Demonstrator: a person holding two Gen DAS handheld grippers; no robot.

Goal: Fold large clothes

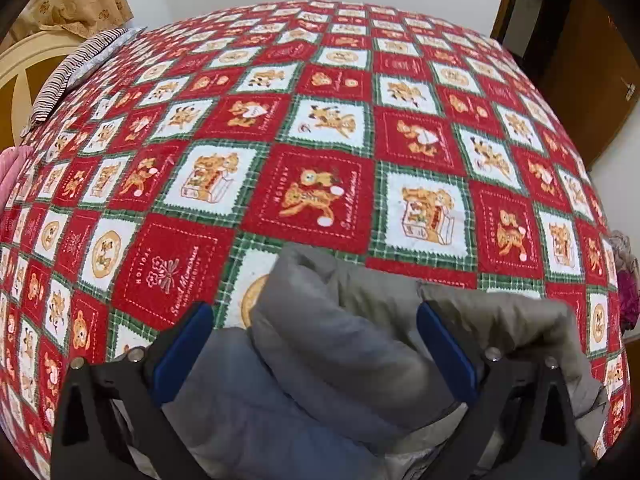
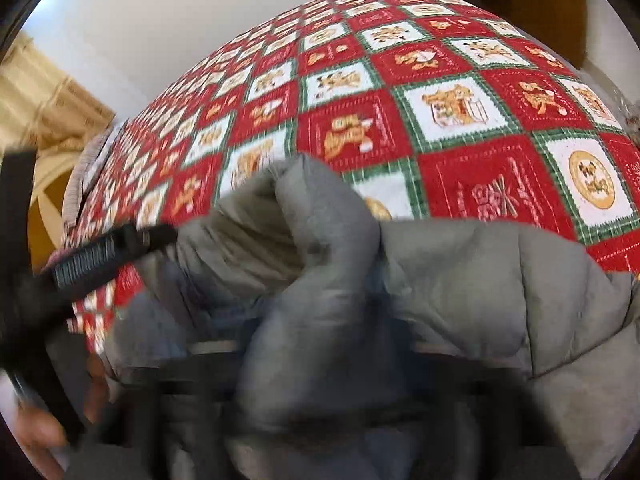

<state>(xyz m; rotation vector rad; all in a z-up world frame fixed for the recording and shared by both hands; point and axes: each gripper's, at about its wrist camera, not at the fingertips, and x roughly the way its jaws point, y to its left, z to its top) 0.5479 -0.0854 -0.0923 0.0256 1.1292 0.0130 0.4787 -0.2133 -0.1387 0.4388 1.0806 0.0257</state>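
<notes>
A grey padded jacket (image 1: 340, 344) lies bunched at the near edge of a bed covered with a red, white and green patchwork bedspread (image 1: 320, 140). My left gripper (image 1: 316, 320) is open, its blue-padded fingers (image 1: 188, 344) standing wide on either side of a thick fold of the jacket. In the right wrist view the jacket (image 2: 480, 280) fills the lower frame and hides my right gripper's fingers. The left gripper (image 2: 100, 256) shows there as a black bar at the left, touching the jacket's edge.
A striped pillow (image 1: 76, 68) lies at the bed's far left by a cream headboard (image 1: 20, 80). A brown wooden door (image 1: 592, 80) stands at the right. Pink cloth (image 1: 10, 172) and purple cloth (image 1: 628, 292) sit at the bed's edges.
</notes>
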